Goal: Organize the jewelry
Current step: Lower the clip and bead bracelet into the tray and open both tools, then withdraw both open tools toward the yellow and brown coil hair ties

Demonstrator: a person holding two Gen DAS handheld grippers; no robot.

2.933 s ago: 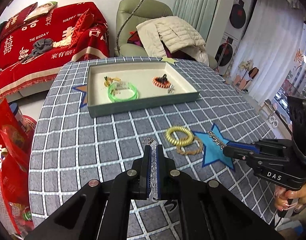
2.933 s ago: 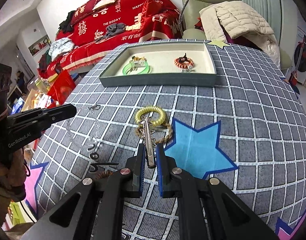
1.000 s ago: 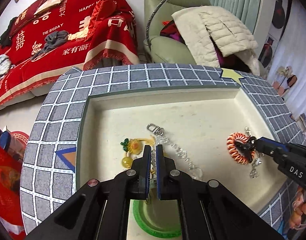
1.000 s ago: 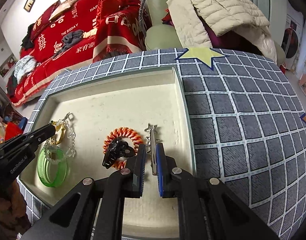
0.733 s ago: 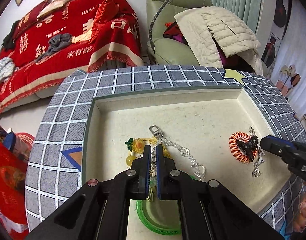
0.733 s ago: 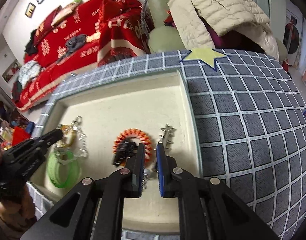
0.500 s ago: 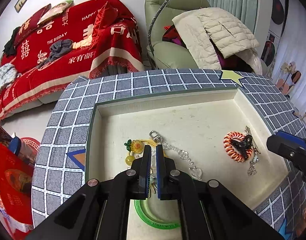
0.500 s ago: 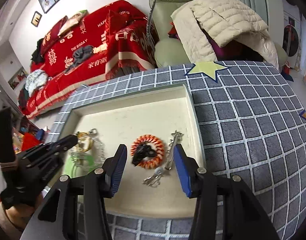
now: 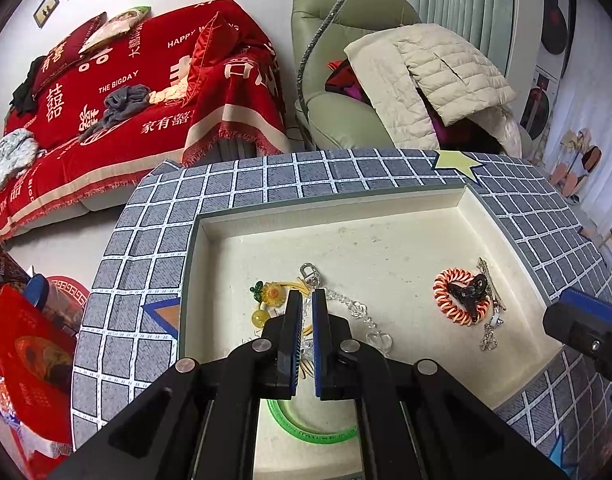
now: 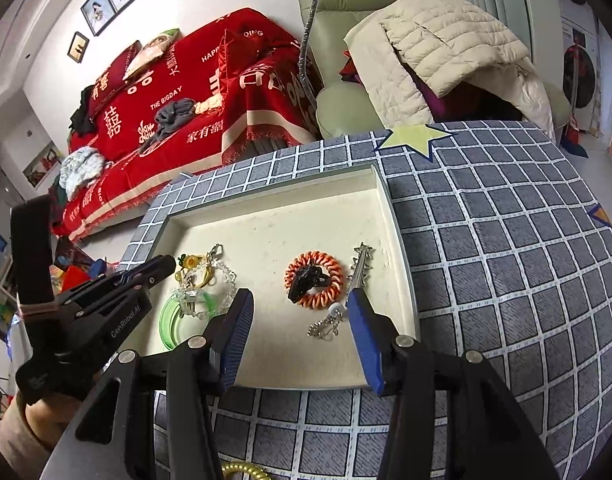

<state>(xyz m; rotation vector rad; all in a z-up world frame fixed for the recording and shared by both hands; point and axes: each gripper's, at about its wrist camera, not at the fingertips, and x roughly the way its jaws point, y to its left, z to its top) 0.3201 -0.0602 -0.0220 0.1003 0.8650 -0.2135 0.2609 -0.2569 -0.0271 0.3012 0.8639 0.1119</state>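
Note:
The cream tray (image 9: 386, 216) (image 10: 273, 216) sits on the grey checked table. In it lie a clear bead chain (image 9: 354, 308) (image 10: 225, 276), a yellow flower charm (image 9: 271, 294), a green bangle (image 9: 310, 432) (image 10: 173, 320), an orange coil hair tie with a black clip (image 9: 462, 294) (image 10: 314, 276) and a silver star hairpin (image 10: 360, 264). My left gripper (image 9: 304, 300) is nearly shut over the chain's left end; whether it grips it is unclear. My right gripper (image 10: 299, 304) is open and empty above the tray's near edge.
A yellow coil hair tie (image 10: 241, 472) lies on the table at the bottom edge of the right wrist view. Beyond the table stand a red-covered sofa (image 9: 125, 92) and a green armchair with a beige jacket (image 9: 426, 72).
My right gripper opened, left the star hairpin in the tray and drew back. My left gripper drew back a little from the bead chain lying in the tray.

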